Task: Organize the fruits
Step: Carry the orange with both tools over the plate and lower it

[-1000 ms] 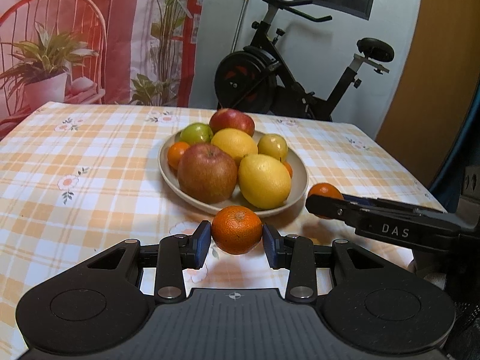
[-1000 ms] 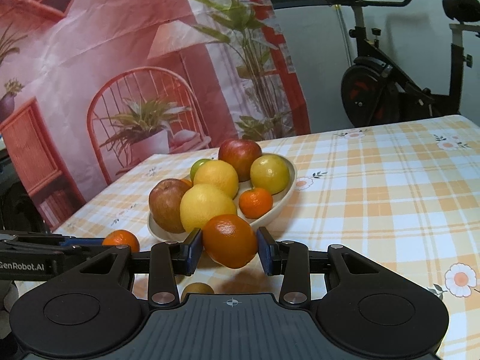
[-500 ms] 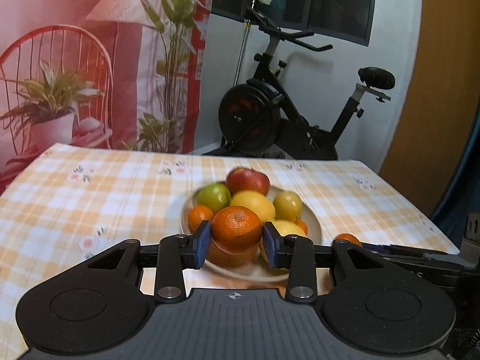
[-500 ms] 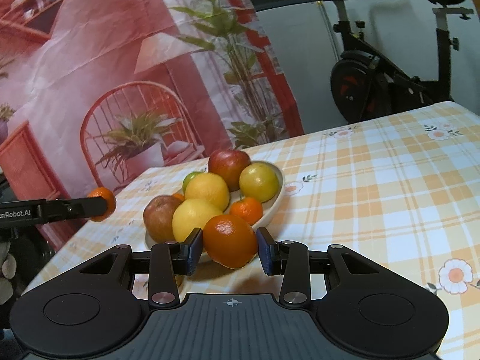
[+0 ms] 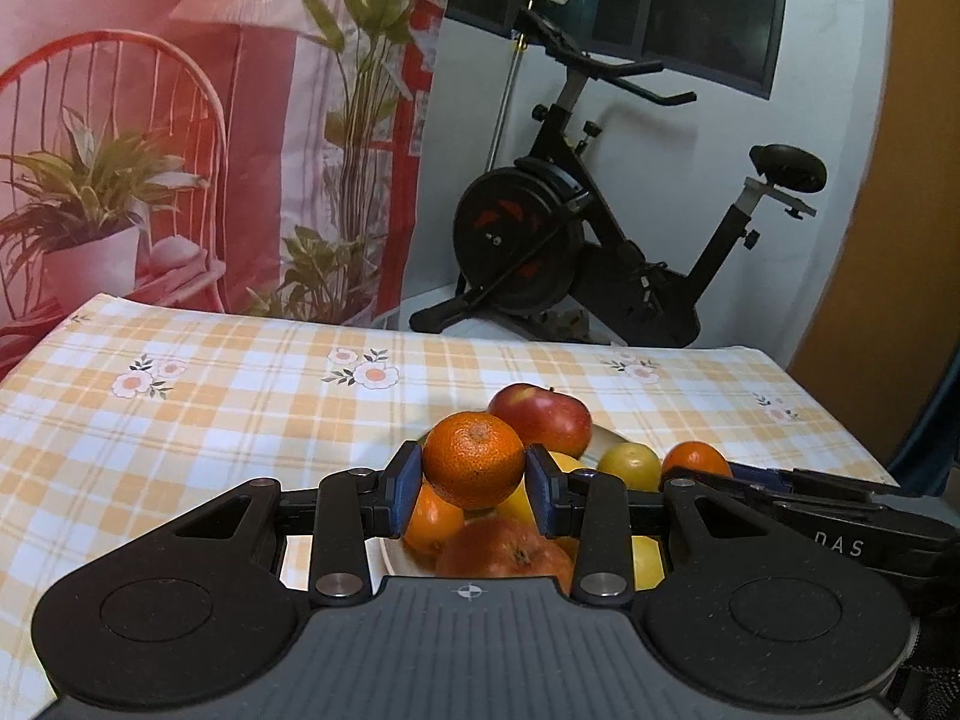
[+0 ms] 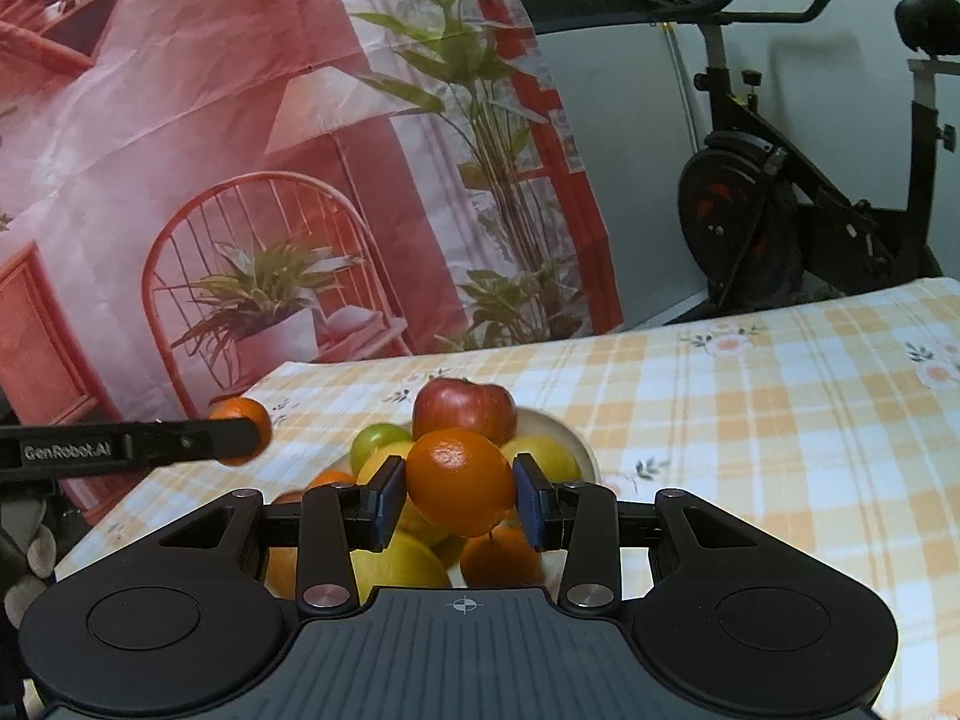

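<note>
Left claw clamped on a tangerine, right claw clamped on an orange, both held above the heaped bowl on the worktop. Best lowered one at a time into gaps between fruits, beside the red apple, released only once seated, lest something roll off the pile.

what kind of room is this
Probably a room in a home: an exercise bike stands behind a table with a checked floral cloth, a bowl of fruit sits on it, and a printed backdrop hangs behind.
</note>
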`<state>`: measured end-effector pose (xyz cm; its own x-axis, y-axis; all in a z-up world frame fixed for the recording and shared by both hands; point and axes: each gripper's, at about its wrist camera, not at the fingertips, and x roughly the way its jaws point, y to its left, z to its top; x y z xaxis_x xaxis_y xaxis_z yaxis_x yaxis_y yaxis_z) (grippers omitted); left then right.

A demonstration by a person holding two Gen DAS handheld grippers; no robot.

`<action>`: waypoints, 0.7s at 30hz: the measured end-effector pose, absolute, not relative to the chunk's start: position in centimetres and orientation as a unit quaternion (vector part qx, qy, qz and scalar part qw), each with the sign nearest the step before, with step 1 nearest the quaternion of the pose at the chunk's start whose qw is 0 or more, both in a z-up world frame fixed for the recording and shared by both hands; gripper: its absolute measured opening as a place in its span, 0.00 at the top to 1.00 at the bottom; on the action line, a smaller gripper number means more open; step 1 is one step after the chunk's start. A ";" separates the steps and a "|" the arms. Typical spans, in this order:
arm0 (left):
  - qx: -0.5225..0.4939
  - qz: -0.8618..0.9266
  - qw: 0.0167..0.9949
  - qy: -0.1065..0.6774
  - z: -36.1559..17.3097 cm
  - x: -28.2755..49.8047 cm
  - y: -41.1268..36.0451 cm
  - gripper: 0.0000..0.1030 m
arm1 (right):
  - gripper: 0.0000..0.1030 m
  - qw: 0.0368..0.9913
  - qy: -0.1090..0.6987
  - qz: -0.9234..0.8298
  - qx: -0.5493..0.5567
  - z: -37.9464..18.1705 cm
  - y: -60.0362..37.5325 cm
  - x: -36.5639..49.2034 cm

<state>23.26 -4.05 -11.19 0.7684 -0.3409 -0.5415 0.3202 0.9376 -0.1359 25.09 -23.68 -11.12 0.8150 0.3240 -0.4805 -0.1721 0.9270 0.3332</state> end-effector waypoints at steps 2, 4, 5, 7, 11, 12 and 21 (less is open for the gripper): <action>-0.019 -0.177 0.938 0.298 -11.5 23.9 -4.1 0.62 | 0.65 0.944 0.275 0.131 0.131 -11.2 -23.3 25.8; -0.023 -0.179 0.935 0.306 -11.9 24.5 -4.3 0.62 | 0.65 0.943 0.279 0.130 0.128 -11.5 -23.1 26.6; -0.024 -0.179 0.934 0.309 -12.1 24.7 -4.4 0.62 | 0.65 0.943 0.280 0.130 0.126 -11.6 -23.0 26.8; -0.025 -0.180 0.932 0.315 -12.4 25.2 -4.5 0.62 | 0.65 0.943 0.282 0.131 0.121 -11.8 -22.7 27.0; -0.027 -0.181 0.928 0.325 -13.0 25.7 -4.6 0.62 | 0.65 0.943 0.283 0.129 0.119 -12.2 -22.6 27.1; -0.027 -0.181 0.927 0.328 -13.1 25.8 -4.6 0.62 | 0.65 0.943 0.283 0.128 0.120 -12.3 -22.6 27.1; -0.023 -0.182 0.922 0.341 -13.9 26.6 -5.0 0.62 | 0.65 0.943 0.281 0.129 0.122 -12.5 -22.9 27.0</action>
